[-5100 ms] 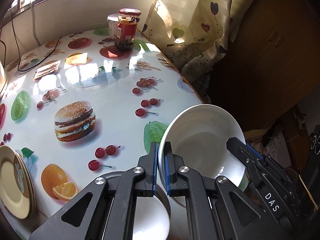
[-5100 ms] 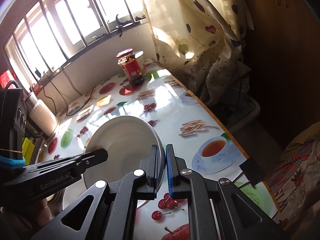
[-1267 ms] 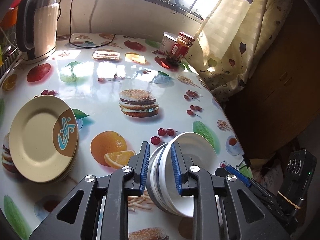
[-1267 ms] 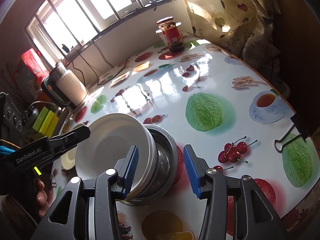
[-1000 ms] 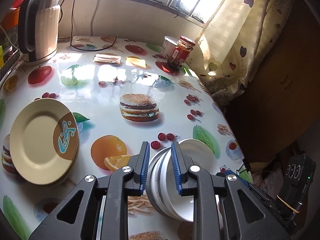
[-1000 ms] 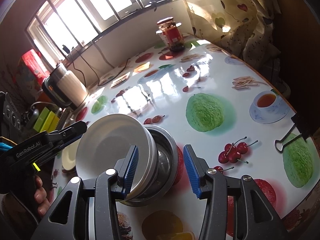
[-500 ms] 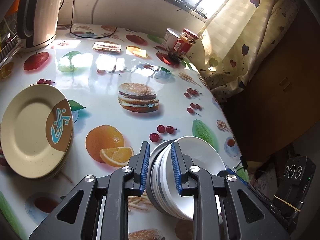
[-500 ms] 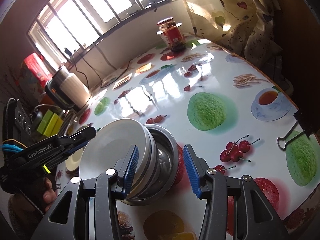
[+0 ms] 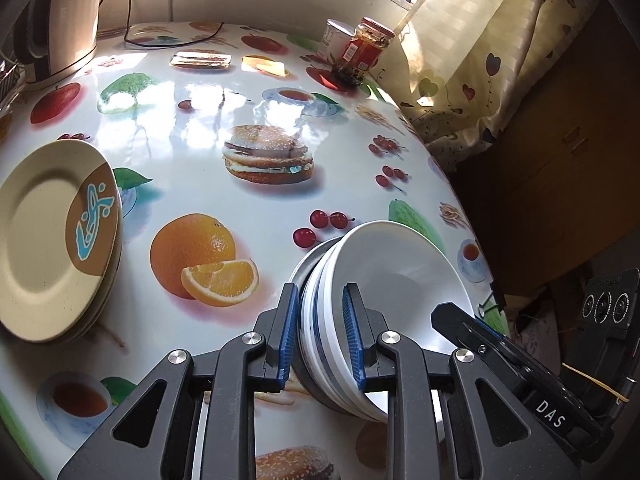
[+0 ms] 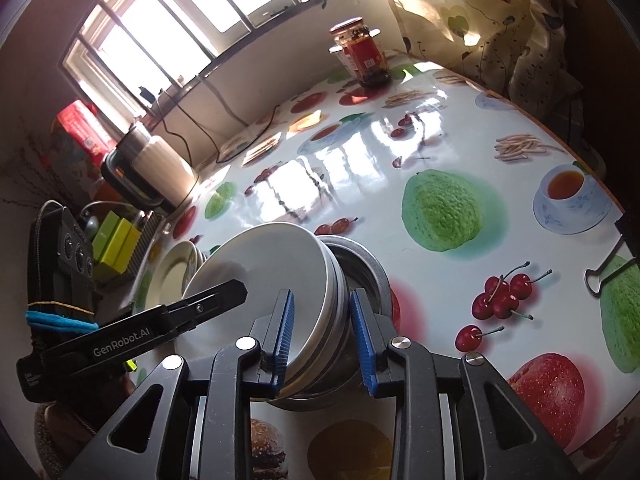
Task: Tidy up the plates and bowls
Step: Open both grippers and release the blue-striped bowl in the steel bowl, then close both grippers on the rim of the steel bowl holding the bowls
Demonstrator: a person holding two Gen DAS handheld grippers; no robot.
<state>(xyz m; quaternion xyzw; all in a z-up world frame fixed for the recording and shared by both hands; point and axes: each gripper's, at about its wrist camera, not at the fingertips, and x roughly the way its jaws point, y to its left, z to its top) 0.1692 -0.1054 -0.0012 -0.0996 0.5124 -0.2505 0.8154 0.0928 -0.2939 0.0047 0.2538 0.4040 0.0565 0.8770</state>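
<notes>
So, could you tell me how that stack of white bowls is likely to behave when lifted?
The white bowls look glossy, so probably slippery between the pads. Several are nested and tilted in the steel bowl, so they may shift. Probably heavy together, and breakable if ceramic.

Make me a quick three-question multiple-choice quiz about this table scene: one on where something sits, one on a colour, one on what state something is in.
1. Where is the red-lidded jar?
A. At the far edge of the table, near the curtain
B. On top of the beige plates
C. Inside the metal bowl

2. What colour are the pads on the gripper fingers?
A. Red
B. Blue
C. Yellow

3. How do the stacked white bowls sit?
A. Flat and level on the tablecloth
B. Upside down
C. Tilted, leaning in the metal bowl

Answers:
1. A: the jar stands by the wall and curtain, far from the dishes.
2. B: both the left gripper and the right gripper show blue ribbed pads.
3. C: the white bowls' rims slant, resting against the metal bowl, with the left gripper shut on them and the right gripper's jaws closing around the stack.
</notes>
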